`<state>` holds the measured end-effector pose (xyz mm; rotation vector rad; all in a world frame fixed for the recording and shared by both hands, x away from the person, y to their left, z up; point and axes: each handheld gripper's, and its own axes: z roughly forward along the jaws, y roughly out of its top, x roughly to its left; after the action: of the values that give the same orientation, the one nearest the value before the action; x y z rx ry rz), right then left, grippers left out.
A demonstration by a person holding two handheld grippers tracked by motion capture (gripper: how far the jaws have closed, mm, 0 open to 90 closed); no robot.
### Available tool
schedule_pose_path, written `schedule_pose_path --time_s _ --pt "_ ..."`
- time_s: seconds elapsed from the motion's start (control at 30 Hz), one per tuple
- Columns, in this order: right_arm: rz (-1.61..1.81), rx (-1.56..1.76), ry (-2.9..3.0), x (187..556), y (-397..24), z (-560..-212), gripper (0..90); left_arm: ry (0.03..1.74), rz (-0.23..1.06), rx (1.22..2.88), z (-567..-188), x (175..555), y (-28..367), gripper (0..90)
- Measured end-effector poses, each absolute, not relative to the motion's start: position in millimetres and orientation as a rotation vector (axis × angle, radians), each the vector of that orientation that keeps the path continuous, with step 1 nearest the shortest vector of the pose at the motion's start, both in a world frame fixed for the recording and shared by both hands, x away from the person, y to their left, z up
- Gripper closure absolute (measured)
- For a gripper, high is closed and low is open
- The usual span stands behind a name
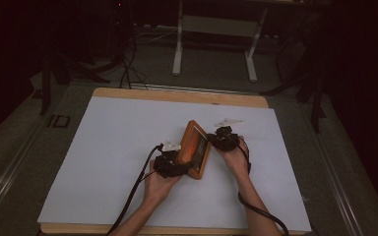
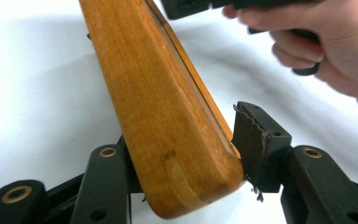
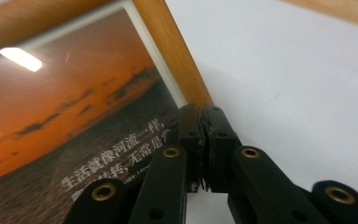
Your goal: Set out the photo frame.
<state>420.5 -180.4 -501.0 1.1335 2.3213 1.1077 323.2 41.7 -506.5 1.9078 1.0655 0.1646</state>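
A wooden picture frame point(image 1: 196, 150) stands on its edge near the middle of the white sheet point(image 1: 108, 147) that covers the surface, tilted rather than flat, and it seems to be kept that way only because both tools have hold of it.

The left tool point(image 1: 173, 164) grips the frame's near corner: in the left gripper view the rounded wooden corner point(image 2: 182, 154) sits between the jaws, one ridged pad point(image 2: 251, 140) pressed against its face. The right tool point(image 1: 222, 138) meets the frame's far side; in the right gripper view its jaws are closed together right at the end of the thin wooden rail point(image 3: 172, 56), though whether any wood is pinched between them cannot be told. Two grips on opposite sides would steady the frame for standing or turning it.

The print point(image 3: 65, 107) behind the glass shows an orange sunset over dark water, with a line of white Chinese characters point(image 3: 121, 161) along its lower part; the opening reads roughly 生活就像河流一样, the rest too blurred to trust. No brand is visible.
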Motion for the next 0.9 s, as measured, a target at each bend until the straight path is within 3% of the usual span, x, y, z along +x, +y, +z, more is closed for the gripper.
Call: schedule_pose_path --time_s 0.4,0.9 --pt "1.147 0.987 2.279 401 -205 -459 84.0 0.995 0.201 1.933 -497 321 25 65.9" --pt "1.169 0.839 2.263 380 -220 -424 76.0 0.902 0.235 1.994 -490 320 21 69.0"
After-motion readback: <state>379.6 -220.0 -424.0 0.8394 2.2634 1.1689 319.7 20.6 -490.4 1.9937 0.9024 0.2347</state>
